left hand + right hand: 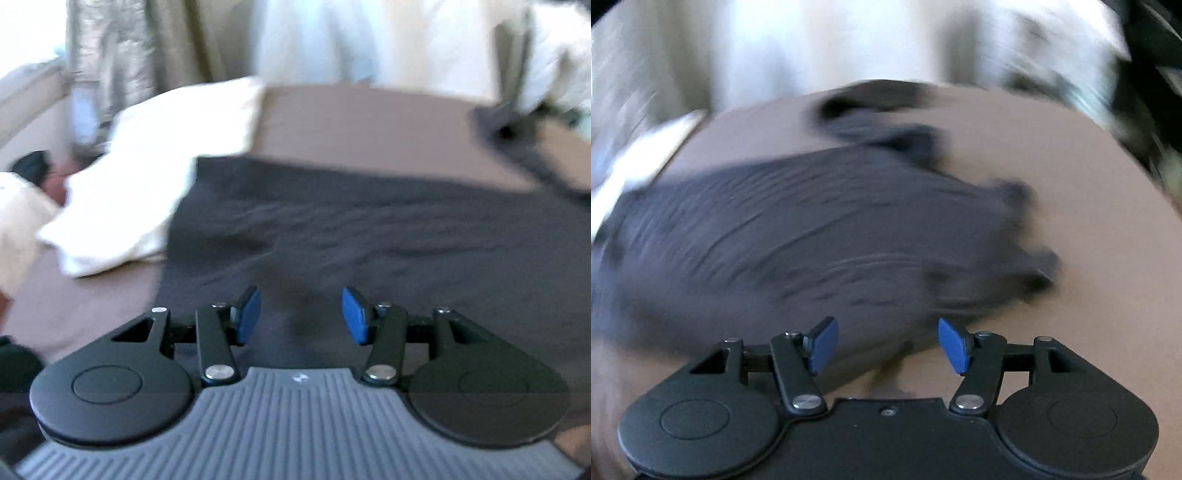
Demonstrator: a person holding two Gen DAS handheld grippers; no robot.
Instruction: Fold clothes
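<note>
A dark grey garment [369,236] lies spread on a brown surface [351,122]. In the left wrist view my left gripper [301,315] is open and empty, just above the garment's near part. In the right wrist view the same garment [798,236] lies rumpled, with bunched cloth [1015,236] at its right end. My right gripper [888,343] is open and empty over the garment's near edge, where cloth meets the brown surface [1089,192]. The right wrist view is blurred by motion.
A white folded cloth or pillow [147,173] lies left of the garment. Another dark piece of clothing [517,140] lies at the far right, and shows in the right wrist view [879,118]. Curtains [147,44] hang behind the surface.
</note>
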